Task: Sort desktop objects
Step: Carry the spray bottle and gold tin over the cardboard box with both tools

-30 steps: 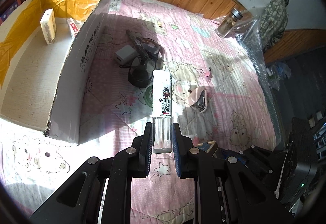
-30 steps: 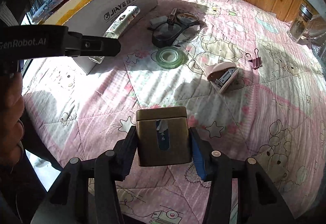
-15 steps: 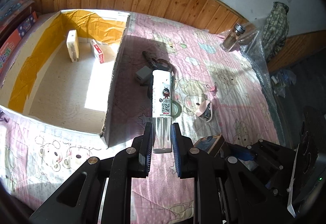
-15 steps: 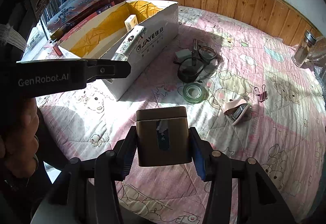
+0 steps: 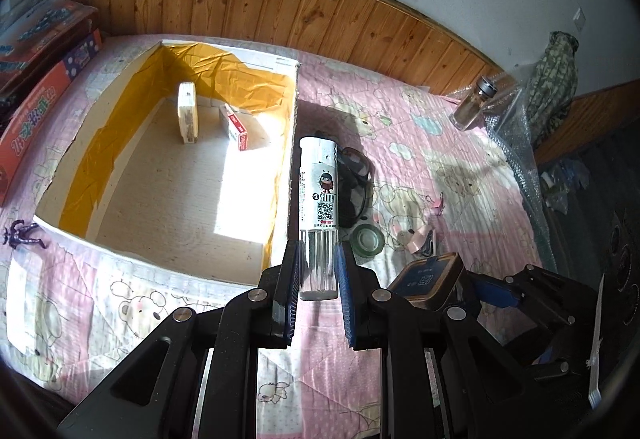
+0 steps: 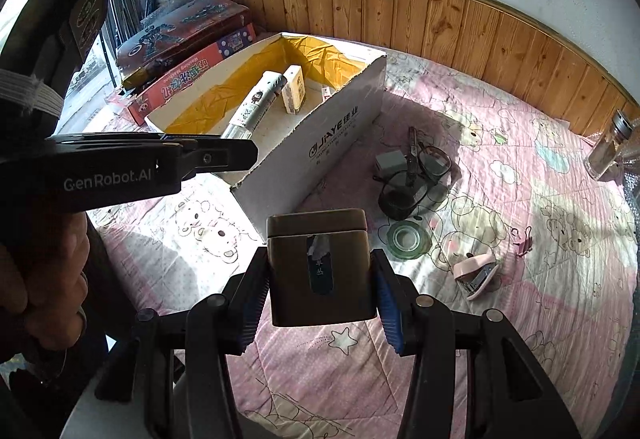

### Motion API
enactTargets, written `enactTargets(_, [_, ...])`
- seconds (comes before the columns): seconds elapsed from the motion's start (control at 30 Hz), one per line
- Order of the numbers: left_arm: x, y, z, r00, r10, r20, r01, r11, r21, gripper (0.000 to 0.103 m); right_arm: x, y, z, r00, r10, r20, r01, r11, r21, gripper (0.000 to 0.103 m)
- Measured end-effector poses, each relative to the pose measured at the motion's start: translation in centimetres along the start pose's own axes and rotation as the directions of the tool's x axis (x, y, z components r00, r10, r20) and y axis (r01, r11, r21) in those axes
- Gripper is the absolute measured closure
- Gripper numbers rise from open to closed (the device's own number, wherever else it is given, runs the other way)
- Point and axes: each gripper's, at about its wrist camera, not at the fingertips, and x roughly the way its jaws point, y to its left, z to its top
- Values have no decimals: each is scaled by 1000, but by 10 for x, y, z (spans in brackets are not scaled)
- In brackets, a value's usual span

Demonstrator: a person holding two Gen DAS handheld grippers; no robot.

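Left gripper [image 5: 318, 279] nearly closed, clamping clear base of white tube [image 5: 319, 195], right gripper [image 6: 322, 285] at mid width, gripping brown tin [image 6: 320, 267], both held above pink quilt [image 6: 520, 319], cardboard box [image 5: 168, 175] far left

Both wrist views look steeply down from above, sharing the cardboard box [image 5: 292, 143] and quilt [image 6: 520, 199]

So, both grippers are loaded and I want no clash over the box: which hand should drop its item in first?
Probably left. The left gripper, shut on the white tube, sits by the cardboard box wall; the right gripper holds the brown tin farther back over the quilt.
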Motion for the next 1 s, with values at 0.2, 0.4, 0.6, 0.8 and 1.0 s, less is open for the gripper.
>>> enactTargets(0.2, [-2, 17, 8, 1000, 6, 8, -6, 999, -33, 85, -2, 12, 16, 1000, 10, 22, -9, 1000, -28, 52])
enactTargets(0.4, [0, 33, 15, 1000, 8, 4, -8, 998, -63, 85, 8, 16, 31, 999, 30, 23, -29, 999, -28, 52])
enactTargets(0.6, [8, 44, 27, 1000, -1, -6, 0, 996, -91, 85, 14, 20, 47, 999, 39, 33, -37, 999, -40, 52])
enactTargets(0.8, [13, 55, 41, 1000, 10, -5, -11, 994, -109, 85, 22, 21, 65, 997, 56, 44, -54, 998, -34, 52])
enactTargets(1.0, [19, 73, 52, 1000, 20, -10, -22, 990, -141, 85, 31, 26, 84, 997, 68, 48, -65, 997, -47, 52])
